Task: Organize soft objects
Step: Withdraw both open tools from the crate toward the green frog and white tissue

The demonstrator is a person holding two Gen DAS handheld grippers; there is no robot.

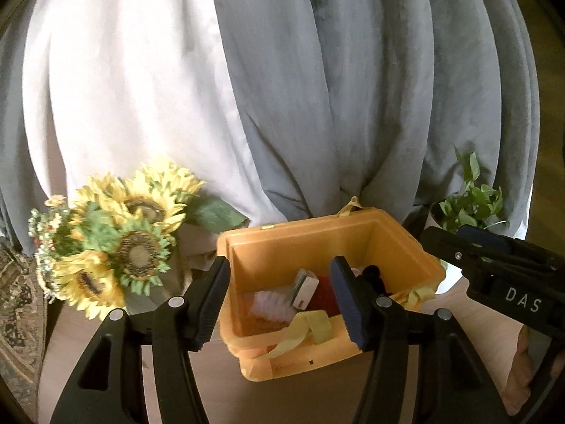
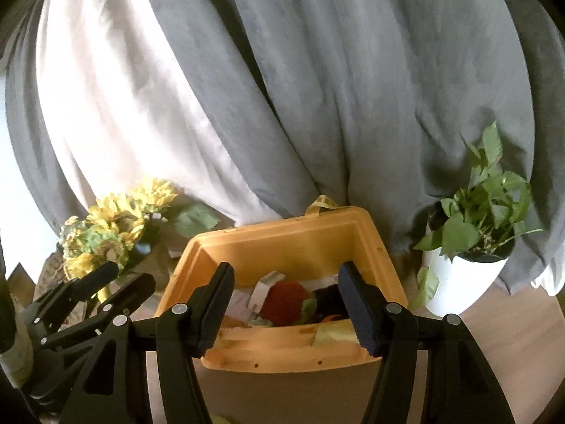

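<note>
With both your left gripper [image 1: 280, 304] and right gripper [image 2: 287, 307] open and empty, a careless reach could tip the orange bin [image 1: 399, 243] or knock the sunflowers [image 1: 116, 233].

Sunflowers [image 1: 120, 243], a potted plant [image 2: 483, 212] and grey curtains [image 1: 353, 88] behind.

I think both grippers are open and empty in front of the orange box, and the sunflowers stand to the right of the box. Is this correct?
Not quite. The sunflowers stand to the left of the orange box, as both wrist views show; the potted plant is on the right. Left gripper and right gripper are indeed open and empty.
</note>
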